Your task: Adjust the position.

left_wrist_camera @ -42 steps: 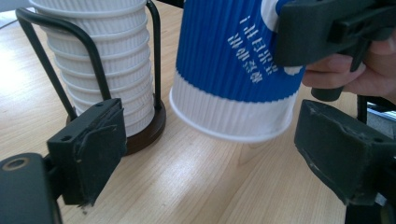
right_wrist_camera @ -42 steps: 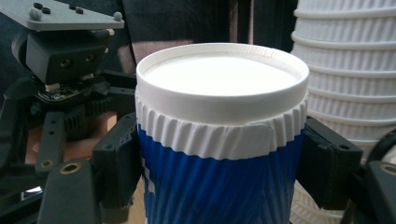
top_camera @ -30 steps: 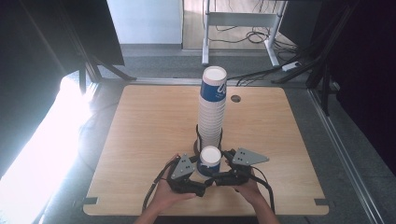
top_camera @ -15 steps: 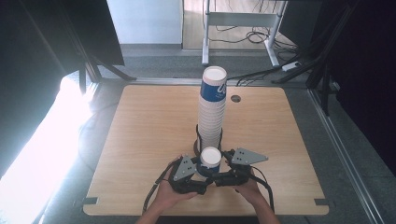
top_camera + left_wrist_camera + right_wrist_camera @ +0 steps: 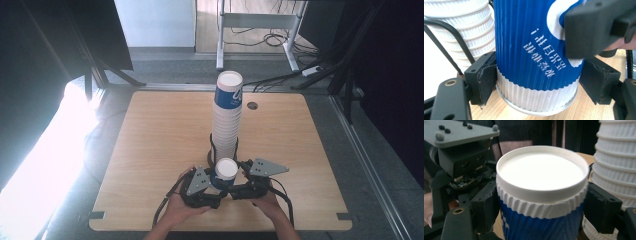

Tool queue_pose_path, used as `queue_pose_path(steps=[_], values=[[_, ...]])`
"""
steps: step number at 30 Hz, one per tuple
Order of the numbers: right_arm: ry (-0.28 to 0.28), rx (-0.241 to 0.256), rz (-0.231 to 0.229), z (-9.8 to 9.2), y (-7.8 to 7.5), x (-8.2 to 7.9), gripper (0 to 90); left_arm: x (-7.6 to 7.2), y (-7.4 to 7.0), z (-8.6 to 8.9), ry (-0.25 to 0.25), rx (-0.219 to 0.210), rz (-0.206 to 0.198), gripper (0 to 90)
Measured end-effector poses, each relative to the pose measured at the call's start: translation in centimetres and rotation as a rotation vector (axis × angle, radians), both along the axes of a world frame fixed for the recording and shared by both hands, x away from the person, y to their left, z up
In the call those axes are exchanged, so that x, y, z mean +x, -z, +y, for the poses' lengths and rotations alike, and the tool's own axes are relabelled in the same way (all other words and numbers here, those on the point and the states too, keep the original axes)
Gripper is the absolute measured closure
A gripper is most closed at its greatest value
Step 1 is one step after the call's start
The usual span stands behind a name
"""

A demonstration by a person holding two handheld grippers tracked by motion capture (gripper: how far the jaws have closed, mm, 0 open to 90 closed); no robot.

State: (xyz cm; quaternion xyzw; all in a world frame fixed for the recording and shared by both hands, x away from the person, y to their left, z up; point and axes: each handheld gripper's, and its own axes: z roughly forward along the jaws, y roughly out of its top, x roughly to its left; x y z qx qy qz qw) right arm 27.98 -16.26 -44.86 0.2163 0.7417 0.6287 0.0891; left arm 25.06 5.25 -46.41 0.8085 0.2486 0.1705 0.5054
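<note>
Right now a single blue-and-white paper cup (image 5: 226, 172) stands upside down at the near middle of the table (image 5: 150, 150), just in front of the tall stack of cups (image 5: 227, 117), and both claws have it between them. In the left gripper view the left gripper (image 5: 537, 90) has its jaws against the white ribbed band near the cup's rim, which sits low against the wood; the left pad presses the wall, while the right pad seems to meet it, though I cannot be certain of full contact. In the right gripper view the right gripper (image 5: 541, 207) clamps the cup (image 5: 541, 195) higher up, just under its flat white base, with both pads snug on the ribbed wall.

As a judgement, this cup is very light and has little stiffness: a thin corrugated paper wall that will dent or go oval under a hard squeeze. The ribbing gives decent friction, so a gentle grip should hold. The firmest places to hold are near the rolled rim and right beside the base disc, where the wall is braced; the middle of the wall is the softest. Being so light, it could tip or knock the stack beside it if nudged sideways.
</note>
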Motion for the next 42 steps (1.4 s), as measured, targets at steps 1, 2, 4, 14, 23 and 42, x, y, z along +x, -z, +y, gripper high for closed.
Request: queue_pose_path(steps=[1,2,4,14,23,42], values=[[0.002,0.003,-0.003,-0.1,-0.1,0.0,21.6,0.0,0.0,0.0,-0.009,0.015,0.002,20.5],[0.002,0.003,-0.003,-0.1,-0.1,0.0,21.6,0.0,0.0,0.0,-0.009,0.015,0.002,20.5],[0.007,0.005,-0.012,-0.4,-0.2,0.1,21.3,0.1,0.1,0.1,-0.019,0.041,-0.007,20.5],[0.016,0.006,-0.014,-1.4,-0.5,0.2,20.7,0.4,0.3,0.5,-0.048,0.122,-0.019,20.6],[0.006,-0.036,0.022,-2.5,-0.7,0.5,18.8,0.4,0.8,0.0,-0.069,0.258,-0.058,20.6],[-0.064,-0.142,0.104,-1.9,0.4,1.1,15.1,-0.7,1.3,-1.3,-0.069,0.456,-0.183,20.6]])
